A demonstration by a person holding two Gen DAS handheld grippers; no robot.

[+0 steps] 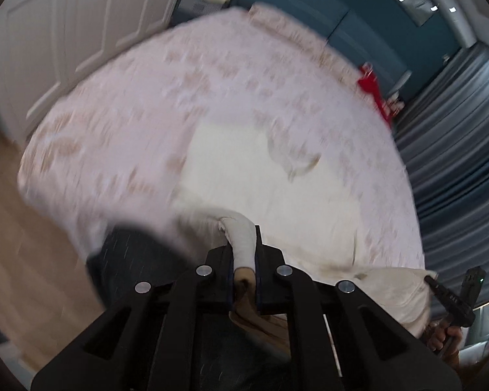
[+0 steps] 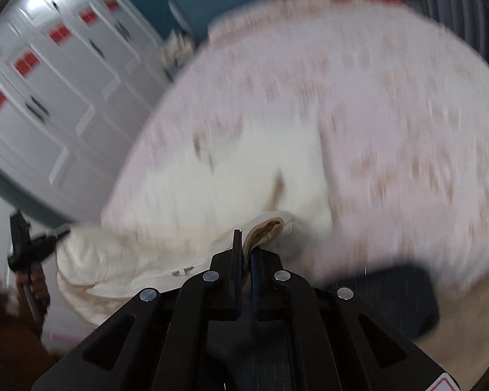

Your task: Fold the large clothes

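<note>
A large cream-white garment (image 1: 231,159) with tan lining lies spread on the bed and trails toward me. My left gripper (image 1: 243,254) is shut on a rolled edge of it. In the right wrist view the same garment (image 2: 270,166) lies on the bed, and my right gripper (image 2: 245,247) is shut on another edge that shows the tan lining. Each gripper also appears at the edge of the other's view: the right one (image 1: 453,296), the left one (image 2: 32,247). Both views are motion-blurred.
The bed (image 1: 140,104) has a pink-white patterned cover. White wardrobe doors (image 2: 49,97) stand to the left, grey curtains (image 1: 456,150) to the right, a red item (image 1: 371,88) at the far bed edge. Wooden floor (image 1: 16,244) and my dark trouser leg (image 1: 137,260) lie below.
</note>
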